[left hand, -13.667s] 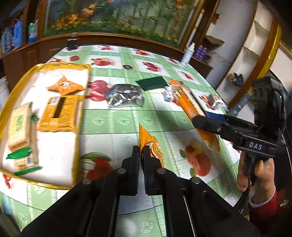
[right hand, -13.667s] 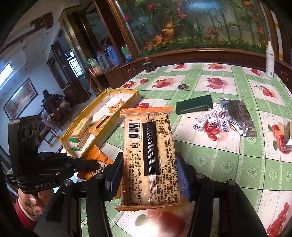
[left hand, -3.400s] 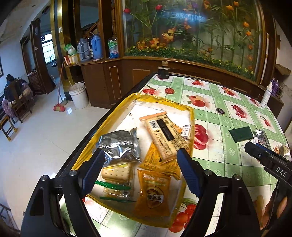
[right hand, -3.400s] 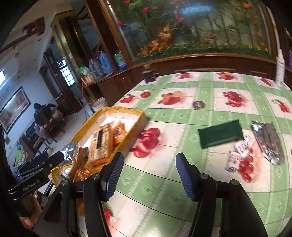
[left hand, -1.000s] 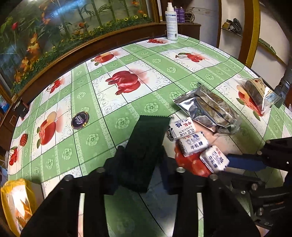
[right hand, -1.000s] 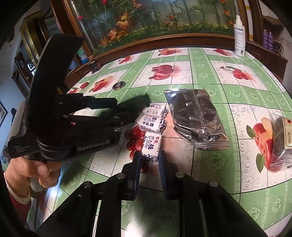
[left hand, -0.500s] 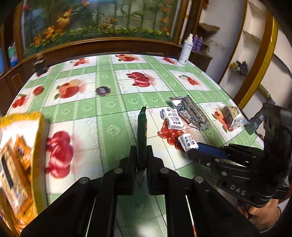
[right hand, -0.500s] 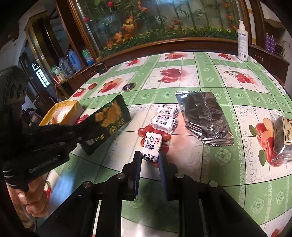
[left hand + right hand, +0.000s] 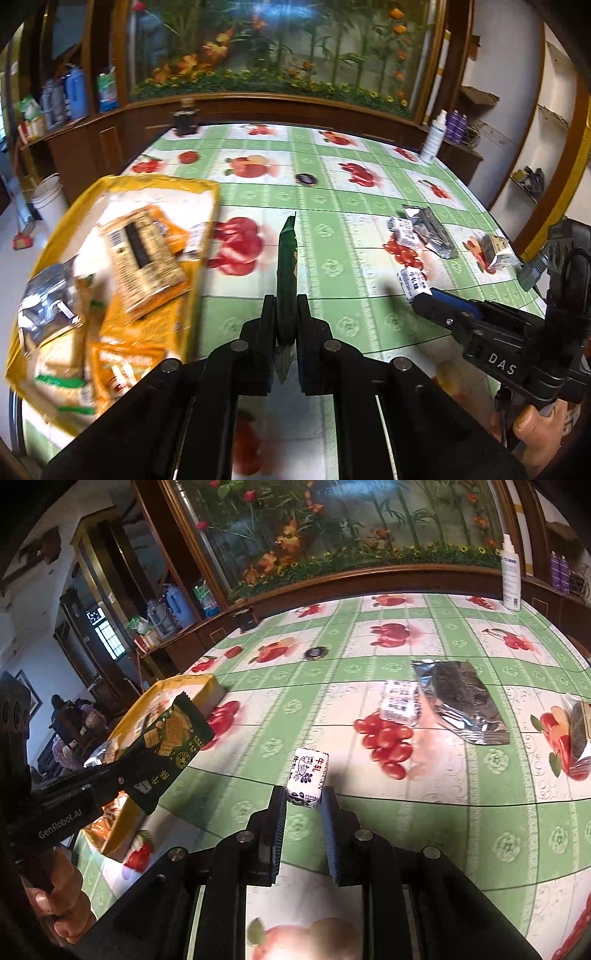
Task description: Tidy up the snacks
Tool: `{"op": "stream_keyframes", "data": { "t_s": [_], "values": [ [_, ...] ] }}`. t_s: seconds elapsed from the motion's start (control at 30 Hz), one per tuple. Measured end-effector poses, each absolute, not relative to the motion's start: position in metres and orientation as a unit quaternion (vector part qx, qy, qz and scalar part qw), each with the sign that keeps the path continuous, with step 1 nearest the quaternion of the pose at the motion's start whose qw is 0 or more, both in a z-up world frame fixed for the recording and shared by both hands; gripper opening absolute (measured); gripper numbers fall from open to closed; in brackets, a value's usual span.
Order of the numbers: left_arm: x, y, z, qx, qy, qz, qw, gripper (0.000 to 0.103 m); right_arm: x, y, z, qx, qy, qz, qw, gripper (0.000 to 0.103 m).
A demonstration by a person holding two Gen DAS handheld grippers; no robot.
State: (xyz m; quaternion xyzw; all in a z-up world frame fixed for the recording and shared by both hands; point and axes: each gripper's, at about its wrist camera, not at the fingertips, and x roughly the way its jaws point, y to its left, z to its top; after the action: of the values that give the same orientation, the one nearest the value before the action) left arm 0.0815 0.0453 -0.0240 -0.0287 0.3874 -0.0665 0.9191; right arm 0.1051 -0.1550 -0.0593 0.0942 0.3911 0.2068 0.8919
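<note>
Your right hand-held gripper [image 9: 419, 297] carries "DAS" in white on its black body. Your left hand-held gripper [image 9: 147, 760] reads "GenRobot.AI" along its side. The small white candy [image 9: 307, 776] in your right one shows two red Chinese characters; the finer print is too small to read.

Blurry tray, cut-off bag, hidden hands

The yellow tray [image 9: 207, 221] and the snack packs [image 9: 144, 254] in it were smeared with blur, so their words could not be read. In the right wrist view, the picture's edge cut off the clear snack bag [image 9: 580, 734]. The print on the two small white packs [image 9: 399, 701] was too small to read. Each hand [image 9: 535, 424] was mostly hidden behind its tongs.
</note>
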Motion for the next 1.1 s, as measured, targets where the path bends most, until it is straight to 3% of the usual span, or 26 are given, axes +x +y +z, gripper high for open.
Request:
{"op": "stream_keyframes", "data": {
  "t_s": [1.1],
  "values": [
    [0.046,0.136,-0.009,-0.061,0.344,0.049,0.936,0.007,0.087,-0.029,-0.03,0.032,0.38,0.306,0.873,0.019]
  ]
}}
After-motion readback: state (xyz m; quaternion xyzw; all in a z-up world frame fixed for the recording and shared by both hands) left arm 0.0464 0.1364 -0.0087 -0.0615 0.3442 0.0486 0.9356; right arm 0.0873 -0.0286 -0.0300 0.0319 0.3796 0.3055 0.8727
